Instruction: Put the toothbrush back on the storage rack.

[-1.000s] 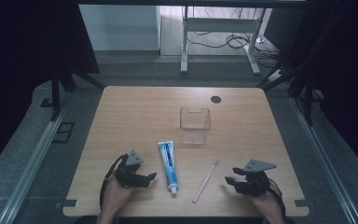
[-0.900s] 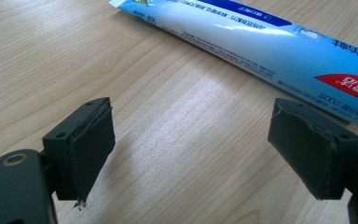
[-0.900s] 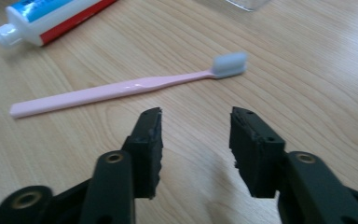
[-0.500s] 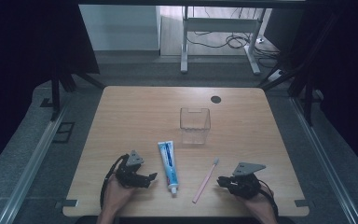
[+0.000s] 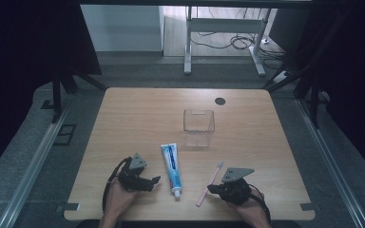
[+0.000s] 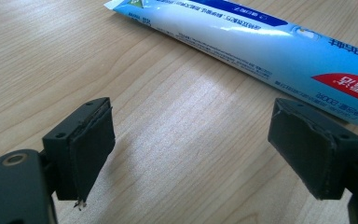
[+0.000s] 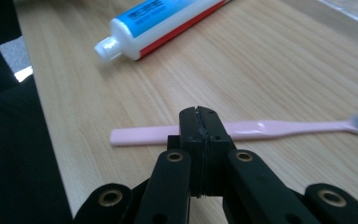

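A blue and white toothpaste tube (image 5: 171, 166) lies on the wooden table (image 5: 123, 118), cap toward the front edge. A pink toothbrush (image 5: 210, 183) lies to its right. My left gripper (image 5: 154, 180) rests just left of the tube, open, with bare table between its pads (image 6: 93, 144) and the tube (image 6: 261, 42) beyond them. My right gripper (image 5: 210, 189) sits against the near side of the brush handle. Its jaws have just been closing and now meet with nothing between them (image 7: 199, 123). The pink handle (image 7: 284, 127) runs across right behind their tips, the tube's cap (image 7: 107, 49) farther off.
A clear square cup (image 5: 198, 127) stands upright at mid table, beyond the tube and brush. A dark round hole (image 5: 220, 101) marks the far side of the tabletop. The front edge runs close under both hands.
My right hand has slid left toward the toothbrush and its jaws have gone from apart to shut. The left hand, tube, brush and cup have not moved.
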The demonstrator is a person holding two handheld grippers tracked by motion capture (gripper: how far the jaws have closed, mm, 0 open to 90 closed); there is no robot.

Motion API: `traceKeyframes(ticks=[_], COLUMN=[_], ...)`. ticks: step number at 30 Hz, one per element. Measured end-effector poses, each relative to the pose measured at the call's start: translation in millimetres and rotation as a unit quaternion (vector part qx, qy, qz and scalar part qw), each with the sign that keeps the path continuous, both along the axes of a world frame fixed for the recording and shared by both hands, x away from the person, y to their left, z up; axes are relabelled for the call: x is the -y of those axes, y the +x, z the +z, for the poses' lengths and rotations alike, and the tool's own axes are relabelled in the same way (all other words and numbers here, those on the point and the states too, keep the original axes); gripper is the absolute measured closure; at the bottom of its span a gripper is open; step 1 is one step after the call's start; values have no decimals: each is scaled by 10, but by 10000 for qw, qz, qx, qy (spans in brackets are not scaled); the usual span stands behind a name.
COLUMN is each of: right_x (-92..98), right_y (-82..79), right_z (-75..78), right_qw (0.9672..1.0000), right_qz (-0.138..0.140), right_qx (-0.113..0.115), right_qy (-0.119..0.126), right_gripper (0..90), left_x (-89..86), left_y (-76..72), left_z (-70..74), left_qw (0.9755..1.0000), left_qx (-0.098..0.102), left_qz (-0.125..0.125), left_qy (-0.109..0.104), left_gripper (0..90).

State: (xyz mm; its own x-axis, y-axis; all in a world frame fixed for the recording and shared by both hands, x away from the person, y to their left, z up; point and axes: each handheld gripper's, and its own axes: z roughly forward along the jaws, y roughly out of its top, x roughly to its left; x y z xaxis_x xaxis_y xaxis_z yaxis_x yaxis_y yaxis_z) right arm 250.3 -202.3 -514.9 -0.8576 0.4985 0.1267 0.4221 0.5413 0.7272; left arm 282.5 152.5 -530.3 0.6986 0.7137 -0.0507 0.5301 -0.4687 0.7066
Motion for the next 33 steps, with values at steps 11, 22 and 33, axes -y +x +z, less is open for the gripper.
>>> traceKeyframes(ticks=[11,22,33], right_x=[-225,-305,-182], right_y=[-22,-14,-6], right_z=[-50,-124,-120], right_qw=[9999,9997,9993], right_qz=[147,126,4], right_qx=[-81,-99,-235], right_qy=[-25,-204,-295], right_gripper=[900,900,900], left_x=[-1,5,5], left_y=[-1,-3,-5], left_z=[2,0,0], left_qw=[10000,10000,10000], left_qx=[8,10,9], left_qz=[5,-6,-2], left_qy=[4,25,38], left_gripper=[146,147,147])
